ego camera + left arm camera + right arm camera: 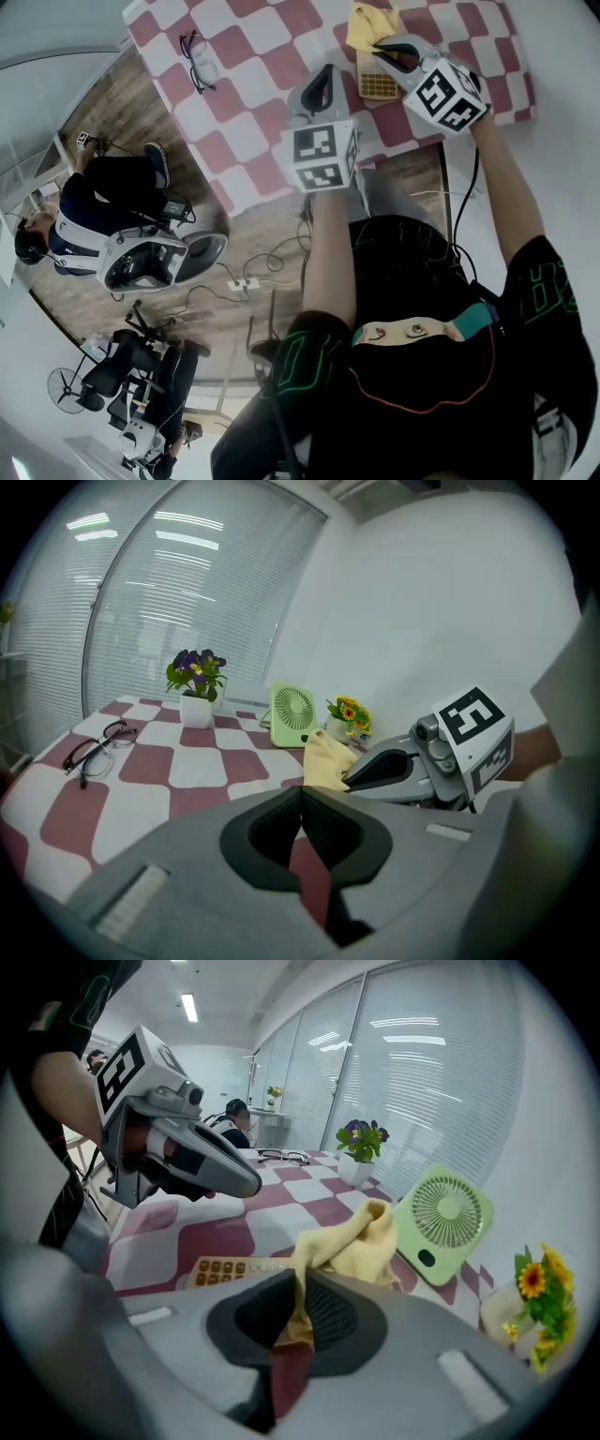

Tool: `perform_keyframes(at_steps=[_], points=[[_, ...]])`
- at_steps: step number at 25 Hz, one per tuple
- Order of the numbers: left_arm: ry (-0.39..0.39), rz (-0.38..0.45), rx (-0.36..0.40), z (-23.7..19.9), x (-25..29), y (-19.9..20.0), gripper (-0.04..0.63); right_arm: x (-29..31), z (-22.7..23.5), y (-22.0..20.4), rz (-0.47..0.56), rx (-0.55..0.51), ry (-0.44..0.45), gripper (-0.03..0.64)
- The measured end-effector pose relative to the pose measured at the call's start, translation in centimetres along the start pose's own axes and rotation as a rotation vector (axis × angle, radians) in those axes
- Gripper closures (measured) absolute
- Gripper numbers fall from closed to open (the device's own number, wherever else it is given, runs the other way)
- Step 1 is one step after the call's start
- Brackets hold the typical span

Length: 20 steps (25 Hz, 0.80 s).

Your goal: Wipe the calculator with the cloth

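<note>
Calculator (230, 1267) wiping is only just starting, I think. The right gripper (298, 1293) is pinching a bit of the yellow cloth (352, 1241) tight between its jaws, and the rest of the cloth is bunching up just past them. The left gripper (300, 797) is holding nothing. Its jaws are pressing together with only air there, and it is hanging over the near edge of the desk (253, 103), just beside the right one. The calculator is lying flat close to that near edge, right under the right gripper. The cloth is sitting at its far end, and I cannot tell if the two are touching. To do this step well, I think the right gripper should be keeping its tight pinch and bringing the loose part of the cloth down onto the keys. Then it should be pulling the cloth slowly along the whole calculator. A soft push is best, because a light calculator may be sliding away on the checked cover. The left gripper could be resting on one end to keep it in place. Farther out, glasses (94, 747) are lying near the left edge. By the far edge a green fan (293, 714) is standing between a pot of purple flowers (195, 682) and a pot of yellow flowers (347, 714). Counting up, I am seeing one calculator, one cloth, two grippers, one pair of glasses, one fan and two flower pots.
</note>
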<state>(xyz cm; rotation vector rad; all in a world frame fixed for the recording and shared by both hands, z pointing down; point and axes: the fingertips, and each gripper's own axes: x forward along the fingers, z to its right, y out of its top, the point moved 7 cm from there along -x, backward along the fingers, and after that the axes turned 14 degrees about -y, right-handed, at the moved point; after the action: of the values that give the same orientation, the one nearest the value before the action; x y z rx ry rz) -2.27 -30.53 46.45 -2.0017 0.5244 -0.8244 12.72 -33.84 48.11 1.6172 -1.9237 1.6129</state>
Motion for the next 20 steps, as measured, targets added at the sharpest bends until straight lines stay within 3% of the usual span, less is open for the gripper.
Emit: perform_keyframes(at_steps=[20], points=[[0.063, 0.019, -0.016, 2.5, -2.8, -2.0, 0.584, -3.1, -4.2, -0.5, 0.034, -0.003, 0.047, 0.581]])
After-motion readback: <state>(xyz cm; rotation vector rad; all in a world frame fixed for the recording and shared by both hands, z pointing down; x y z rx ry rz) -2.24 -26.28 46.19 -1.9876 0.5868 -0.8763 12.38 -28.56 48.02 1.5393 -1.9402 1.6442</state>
